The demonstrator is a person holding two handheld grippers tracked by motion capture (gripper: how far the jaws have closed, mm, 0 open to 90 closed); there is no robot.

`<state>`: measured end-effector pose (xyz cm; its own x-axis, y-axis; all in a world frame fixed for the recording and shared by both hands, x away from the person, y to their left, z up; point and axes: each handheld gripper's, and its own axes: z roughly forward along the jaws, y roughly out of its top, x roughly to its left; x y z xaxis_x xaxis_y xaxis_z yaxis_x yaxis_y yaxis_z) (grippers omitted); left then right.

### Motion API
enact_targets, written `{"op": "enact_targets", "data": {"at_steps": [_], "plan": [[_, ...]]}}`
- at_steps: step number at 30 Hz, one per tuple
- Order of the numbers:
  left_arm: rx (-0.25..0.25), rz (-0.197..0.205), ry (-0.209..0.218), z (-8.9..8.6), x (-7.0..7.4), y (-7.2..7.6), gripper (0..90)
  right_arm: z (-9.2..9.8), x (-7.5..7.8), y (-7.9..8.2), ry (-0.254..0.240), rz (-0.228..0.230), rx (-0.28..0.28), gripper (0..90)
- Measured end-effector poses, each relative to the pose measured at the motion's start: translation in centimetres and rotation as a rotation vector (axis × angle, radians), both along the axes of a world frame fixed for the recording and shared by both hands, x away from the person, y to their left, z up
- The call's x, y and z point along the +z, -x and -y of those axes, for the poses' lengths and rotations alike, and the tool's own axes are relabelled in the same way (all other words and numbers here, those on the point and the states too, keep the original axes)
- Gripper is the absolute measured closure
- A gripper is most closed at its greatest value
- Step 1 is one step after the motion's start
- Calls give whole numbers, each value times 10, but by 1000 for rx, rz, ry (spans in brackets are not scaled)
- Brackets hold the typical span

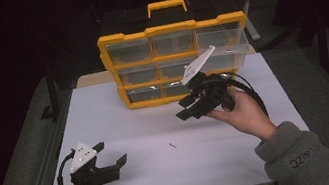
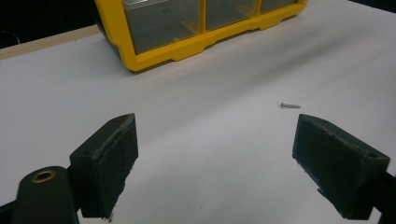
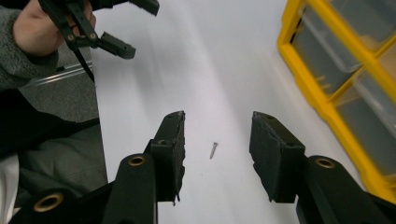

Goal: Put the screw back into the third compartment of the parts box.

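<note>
High view, from the near edge: left tongs [image 1: 113, 153] rest released on the white worktop [image 1: 121, 120]. Mid-worktop lies a small screw [image 1: 173, 146]. Right tongs [image 1: 186, 108] hang over it, parted and empty; beyond stands a yellow drawer organizer [image 1: 171, 28]. Next, I'd judge: lower, straddle, pinch.

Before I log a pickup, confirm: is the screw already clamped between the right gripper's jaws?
No. The screw lies loose on the white table, with the right gripper open above it.
</note>
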<state>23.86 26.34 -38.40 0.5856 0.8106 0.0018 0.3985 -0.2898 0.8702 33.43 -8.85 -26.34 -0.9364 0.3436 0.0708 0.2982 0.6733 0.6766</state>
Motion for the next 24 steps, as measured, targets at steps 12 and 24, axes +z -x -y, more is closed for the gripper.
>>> {"op": "enact_targets", "data": {"at_steps": [12,24], "plan": [[0,-2,-4,-1,0,0,138,-19,-60,-1,27,-51,4,492],[-1,-4,-6,-1,0,0,138,-31,-100,-2,45,-73,5,482]]}}
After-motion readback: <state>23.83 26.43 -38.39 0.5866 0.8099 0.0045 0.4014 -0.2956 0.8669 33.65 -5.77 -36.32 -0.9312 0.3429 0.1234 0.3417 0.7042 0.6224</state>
